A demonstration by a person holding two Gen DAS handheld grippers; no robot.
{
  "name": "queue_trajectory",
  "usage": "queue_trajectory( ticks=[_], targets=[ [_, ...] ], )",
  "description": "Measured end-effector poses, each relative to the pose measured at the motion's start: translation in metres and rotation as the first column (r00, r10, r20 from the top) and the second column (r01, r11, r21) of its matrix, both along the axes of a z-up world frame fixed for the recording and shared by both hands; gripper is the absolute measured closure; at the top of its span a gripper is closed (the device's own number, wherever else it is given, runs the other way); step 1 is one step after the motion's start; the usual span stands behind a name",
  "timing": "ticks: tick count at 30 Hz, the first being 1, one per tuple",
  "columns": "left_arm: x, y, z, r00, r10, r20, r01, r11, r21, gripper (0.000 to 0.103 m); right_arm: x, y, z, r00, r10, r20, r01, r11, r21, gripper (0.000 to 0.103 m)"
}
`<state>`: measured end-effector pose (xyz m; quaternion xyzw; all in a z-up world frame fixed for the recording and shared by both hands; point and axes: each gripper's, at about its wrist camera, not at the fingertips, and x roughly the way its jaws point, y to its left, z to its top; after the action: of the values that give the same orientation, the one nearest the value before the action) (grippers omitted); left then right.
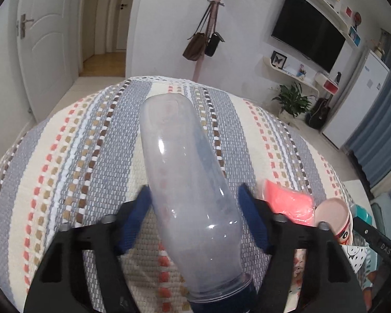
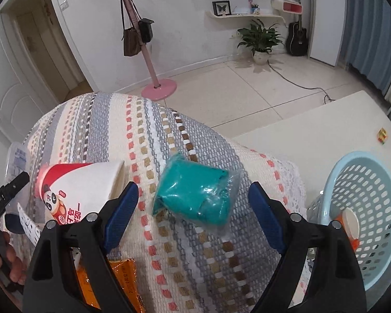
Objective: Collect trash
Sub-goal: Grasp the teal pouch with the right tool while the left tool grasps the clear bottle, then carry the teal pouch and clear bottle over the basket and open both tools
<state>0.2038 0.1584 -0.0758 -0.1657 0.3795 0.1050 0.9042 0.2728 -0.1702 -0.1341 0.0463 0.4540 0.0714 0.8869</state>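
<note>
A clear plastic bottle (image 1: 190, 182) lies lengthwise on the striped woven cloth (image 1: 65, 156), its dark cap end nearest the camera. My left gripper (image 1: 194, 195) straddles it, with both blue pads against its sides. In the right wrist view a teal packet in clear wrap (image 2: 195, 195) lies on the cloth. My right gripper (image 2: 193, 198) hovers over it, open, with a gap between each pad and the packet. A white paper cup with a red panda print (image 2: 83, 185) lies on its side to the left.
A pale blue plastic basket (image 2: 378, 172) stands at the right beside the clothed table, with trash in it. An orange wrapper (image 2: 122, 281) lies near the front edge, a pink packet (image 1: 286, 203) beside the cup (image 1: 336, 216). A hand (image 2: 10, 268) shows at left.
</note>
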Motion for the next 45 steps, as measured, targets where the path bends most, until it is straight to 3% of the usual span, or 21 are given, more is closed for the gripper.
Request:
queue_trajectory(
  ticks=[2,6,15,22,32,41,43,45],
  targets=[
    [-0.004,0.000,-0.002,1.000,0.000,0.014,0.001,1.000,-0.015,0.051,-0.005,0.002,-0.001,1.000,-0.012,0.012,0.013,1.000,-0.027,0.030],
    [-0.012,0.000,-0.001,0.999,0.001,0.037,0.001,1.000,-0.028,0.053,-0.008,0.002,0.000,0.999,-0.018,0.029,0.019,0.999,-0.043,0.053],
    [-0.030,-0.030,0.041,0.984,-0.101,0.148,0.098,0.995,0.022,0.053,-0.024,-0.019,0.015,0.997,-0.031,0.068,0.031,1.000,0.004,0.058],
    [-0.036,-0.089,0.084,0.936,-0.260,0.237,0.262,0.965,0.023,0.053,-0.050,-0.057,0.049,0.984,-0.102,0.145,0.098,0.995,0.029,0.058],
    [-0.032,-0.205,0.108,0.831,-0.476,0.288,0.486,0.873,0.040,0.053,-0.078,-0.143,0.078,0.944,-0.251,0.212,0.246,0.968,0.054,0.058],
    [-0.016,-0.312,0.083,0.737,-0.631,0.244,0.646,0.763,0.022,0.053,-0.096,-0.224,0.056,0.908,-0.385,0.167,0.377,0.923,0.075,0.058],
    [-0.013,-0.337,0.073,0.724,-0.655,0.216,0.662,0.748,0.050,0.053,-0.099,-0.239,0.049,0.900,-0.408,0.155,0.401,0.913,0.075,0.058],
    [-0.014,-0.366,0.062,0.709,-0.682,0.182,0.669,0.731,0.133,0.053,-0.099,-0.252,0.041,0.893,-0.428,0.140,0.422,0.904,0.075,0.058]
  ],
)
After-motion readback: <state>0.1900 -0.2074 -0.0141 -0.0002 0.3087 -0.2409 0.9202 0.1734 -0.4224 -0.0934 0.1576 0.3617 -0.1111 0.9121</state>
